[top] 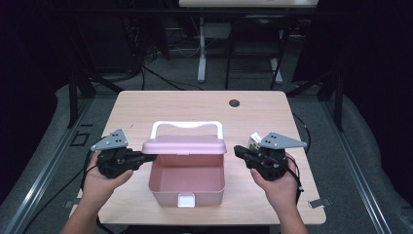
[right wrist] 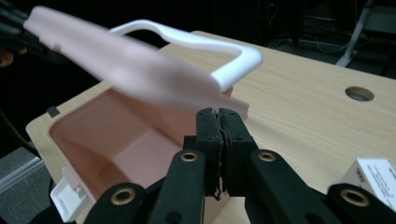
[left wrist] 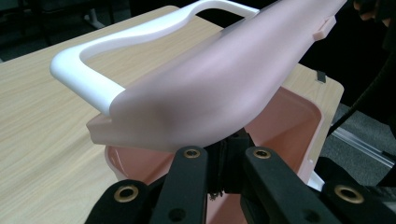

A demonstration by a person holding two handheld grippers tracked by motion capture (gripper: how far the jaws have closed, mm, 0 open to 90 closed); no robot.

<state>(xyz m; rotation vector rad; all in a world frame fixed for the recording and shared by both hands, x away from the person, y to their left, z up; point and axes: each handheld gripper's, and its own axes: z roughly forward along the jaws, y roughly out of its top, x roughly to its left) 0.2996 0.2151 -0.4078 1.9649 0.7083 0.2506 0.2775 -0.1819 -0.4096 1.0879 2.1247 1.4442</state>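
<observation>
Your left gripper (top: 146, 157) is held level at the left end of the pink box's (top: 188, 184) raised lid (top: 185, 145), jaws together under the lid's edge, though you cannot tell whether they pinch it. Your right gripper (top: 237, 150) points inward just beside the lid's right end, its jaws pressed together on nothing. The box sits mid-table (top: 146, 105) between both hands, its white handle (top: 187, 125) up behind.
</observation>
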